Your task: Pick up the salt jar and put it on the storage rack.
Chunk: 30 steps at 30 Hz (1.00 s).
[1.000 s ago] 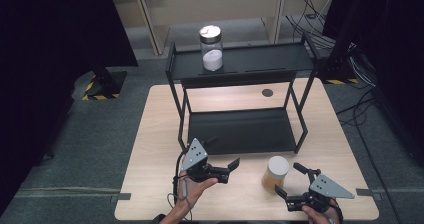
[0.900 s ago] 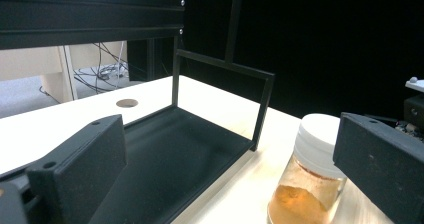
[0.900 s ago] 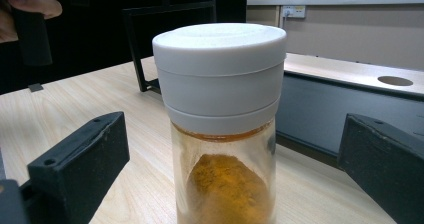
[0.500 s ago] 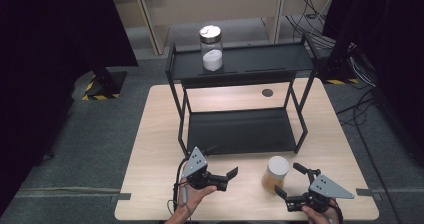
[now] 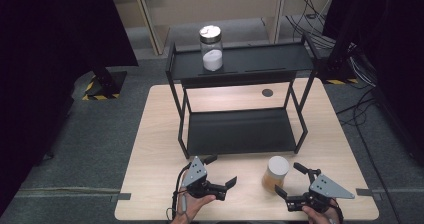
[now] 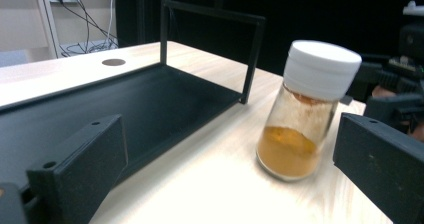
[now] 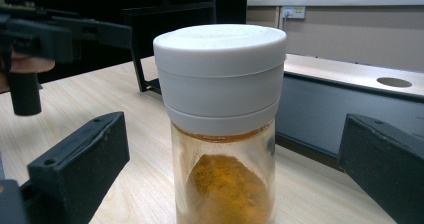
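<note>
Spice jar (image 5: 275, 174): standing upright on the table (image 5: 155, 149) in the lower right of the high view, just in front of the rack's lower shelf; white lid, orange-brown powder lying in the bottom part of the glass.
Right gripper (image 5: 291, 181): sitting at the bottom right of the high view, jaws spread wide and gripping nothing; in the right gripper view the jar (image 7: 222, 129) is standing centred between the two jaws, close in front, touching neither.
Left gripper (image 5: 220, 171): sitting at the bottom centre-left of the high view, jaws gaping wide and empty, pointing rightward toward the jar; in the left gripper view the jar (image 6: 305, 109) is showing right of centre, nearer the right-hand jaw, apart from it.
Black rack (image 5: 240, 134): occupying the middle of the table, two shelves, the lower one bare.
Second jar (image 5: 211, 48): standing on the rack's top shelf toward its left, in the upper centre of the high view, holding white powder.
</note>
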Each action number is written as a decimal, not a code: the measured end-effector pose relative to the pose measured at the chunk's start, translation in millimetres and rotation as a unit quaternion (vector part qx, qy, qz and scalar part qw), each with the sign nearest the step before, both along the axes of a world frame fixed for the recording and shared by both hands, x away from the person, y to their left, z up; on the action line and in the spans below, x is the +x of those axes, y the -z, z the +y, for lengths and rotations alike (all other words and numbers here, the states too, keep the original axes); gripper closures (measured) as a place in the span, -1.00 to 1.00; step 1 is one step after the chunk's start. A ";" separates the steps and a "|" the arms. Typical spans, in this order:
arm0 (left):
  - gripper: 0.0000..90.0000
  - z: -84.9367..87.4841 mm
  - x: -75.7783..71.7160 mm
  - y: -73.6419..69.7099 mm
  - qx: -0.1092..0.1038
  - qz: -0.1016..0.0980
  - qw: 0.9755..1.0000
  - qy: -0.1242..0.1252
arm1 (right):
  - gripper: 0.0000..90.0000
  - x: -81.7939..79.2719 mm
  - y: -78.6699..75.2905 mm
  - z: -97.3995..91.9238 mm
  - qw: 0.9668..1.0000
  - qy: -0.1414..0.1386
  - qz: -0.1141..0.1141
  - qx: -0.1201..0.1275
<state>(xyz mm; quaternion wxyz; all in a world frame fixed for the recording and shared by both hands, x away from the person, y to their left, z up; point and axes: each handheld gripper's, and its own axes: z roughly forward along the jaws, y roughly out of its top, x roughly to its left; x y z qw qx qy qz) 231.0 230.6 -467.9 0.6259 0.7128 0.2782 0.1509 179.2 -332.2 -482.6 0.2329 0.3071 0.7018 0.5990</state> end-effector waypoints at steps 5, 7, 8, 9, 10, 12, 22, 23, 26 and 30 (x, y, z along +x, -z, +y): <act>-0.99 -2.1 -6.9 5.2 0.004 -0.004 1.000 0.007 | -0.99 -0.2 0.0 -0.4 1.000 -0.001 -0.001 0.000; -0.99 -2.2 -8.8 6.2 0.006 -0.007 1.000 0.009 | -0.99 -0.2 0.0 -0.4 1.000 -0.001 -0.001 0.000; -0.99 -1.9 -9.1 6.8 0.005 -0.007 1.000 0.009 | -0.99 -0.2 0.1 -0.4 1.000 -0.001 -0.001 -0.001; -0.99 -1.6 -9.4 7.4 0.003 -0.006 1.000 0.008 | -0.99 -0.3 0.1 -0.3 1.000 -0.001 -0.001 -0.001; -0.99 -1.5 -9.1 7.7 0.004 -0.007 1.000 0.008 | -0.99 -0.4 0.0 -0.3 1.000 -0.001 -0.001 -0.001; -0.99 -1.6 -8.8 7.7 0.009 -0.010 1.000 0.007 | -0.99 -0.7 0.0 -0.4 1.000 0.000 -0.002 0.000; -0.99 -1.3 -8.8 8.5 0.009 -0.007 1.000 0.005 | -0.99 -0.4 0.2 -0.4 1.000 0.001 -0.001 0.000; -0.99 -1.2 -8.8 8.5 0.009 -0.007 1.000 0.004 | -0.99 -0.4 0.1 -0.3 1.000 0.001 -0.001 0.000; -0.99 -1.8 -8.5 9.0 0.010 -0.006 1.000 0.004 | -0.99 -0.8 0.1 -0.7 1.000 0.001 -0.002 0.000; -0.99 -2.3 -7.6 8.2 0.009 -0.004 1.000 0.004 | -0.99 0.3 0.8 -1.6 1.000 0.002 -0.001 0.003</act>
